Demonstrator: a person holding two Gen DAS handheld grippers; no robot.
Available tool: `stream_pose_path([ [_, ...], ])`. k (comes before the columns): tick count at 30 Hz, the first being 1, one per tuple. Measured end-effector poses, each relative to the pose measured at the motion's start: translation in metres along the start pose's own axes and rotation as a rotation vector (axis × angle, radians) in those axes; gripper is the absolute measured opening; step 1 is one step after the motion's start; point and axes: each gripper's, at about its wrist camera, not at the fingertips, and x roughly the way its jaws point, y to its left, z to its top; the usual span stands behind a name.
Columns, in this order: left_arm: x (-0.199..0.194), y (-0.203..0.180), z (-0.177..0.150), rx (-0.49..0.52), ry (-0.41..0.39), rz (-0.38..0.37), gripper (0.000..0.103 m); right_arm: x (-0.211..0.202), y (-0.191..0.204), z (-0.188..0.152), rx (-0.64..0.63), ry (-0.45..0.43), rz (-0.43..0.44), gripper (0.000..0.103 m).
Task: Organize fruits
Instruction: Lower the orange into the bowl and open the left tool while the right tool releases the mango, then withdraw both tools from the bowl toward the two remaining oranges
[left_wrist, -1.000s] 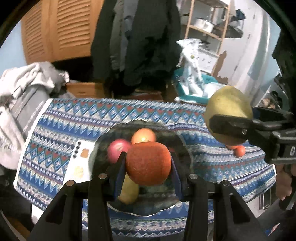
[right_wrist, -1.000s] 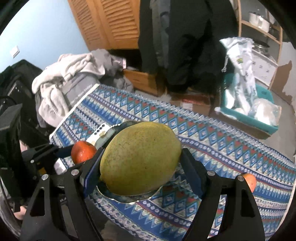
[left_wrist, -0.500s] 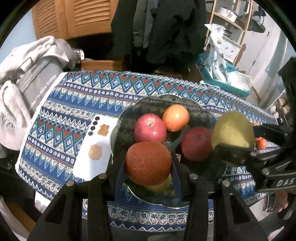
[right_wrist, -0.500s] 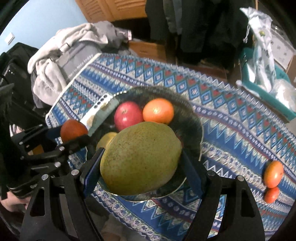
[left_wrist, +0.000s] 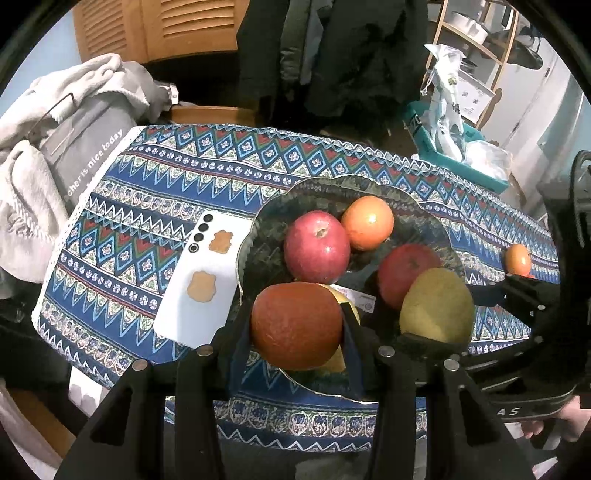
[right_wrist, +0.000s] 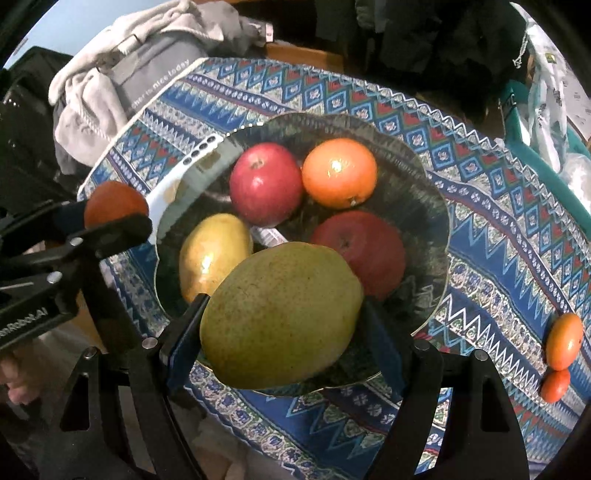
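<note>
A dark glass bowl (left_wrist: 266, 229) (right_wrist: 428, 206) on the patterned cloth holds two red apples (left_wrist: 317, 245) (right_wrist: 364, 249), an orange (left_wrist: 367, 222) (right_wrist: 339, 172) and a yellow pear (right_wrist: 212, 254). My left gripper (left_wrist: 295, 328) is shut on a dark orange fruit (left_wrist: 296, 325) (right_wrist: 115, 202) over the bowl's near left rim. My right gripper (right_wrist: 280, 317) is shut on a large green mango (right_wrist: 280, 314) (left_wrist: 437, 304) over the bowl's near edge.
A white phone (left_wrist: 201, 288) lies left of the bowl. Two small orange fruits (right_wrist: 563, 341) lie on the cloth (left_wrist: 147, 184) at the right. Grey clothes and a bag (left_wrist: 74, 147) sit beyond the table's left end. A teal bin (left_wrist: 458, 147) stands behind.
Both grippers have moved forward and tilted down over the bowl, carrying their fruits. The bowl's contents have come fully into view.
</note>
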Motion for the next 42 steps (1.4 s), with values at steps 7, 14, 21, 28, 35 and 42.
stream_pose_path([
  [7, 0.000, -0.004, 0.002, 0.008, -0.001, -0.006, 0.045, 0.015, 0.003, -0.007, -0.012, 0.050, -0.015, 0.082],
  [14, 0.000, -0.005, 0.004, 0.002, -0.005, -0.015, 0.046, -0.008, 0.006, -0.003, -0.026, -0.008, 0.000, 0.081],
  [21, 0.008, -0.007, 0.006, -0.023, 0.011, -0.047, 0.046, -0.037, -0.016, -0.001, 0.020, -0.075, -0.070, 0.081],
  [28, 0.017, -0.019, 0.012, -0.021, 0.007, -0.080, 0.046, -0.058, -0.050, 0.002, 0.117, -0.120, -0.085, 0.081],
  [35, 0.033, -0.036, 0.017, -0.019, 0.036, -0.103, 0.046, -0.067, -0.069, -0.003, 0.159, -0.134, -0.086, 0.081],
  [42, 0.045, -0.045, 0.018, -0.010, 0.059, -0.104, 0.051, -0.074, -0.075, -0.005, 0.166, -0.147, -0.075, 0.081],
])
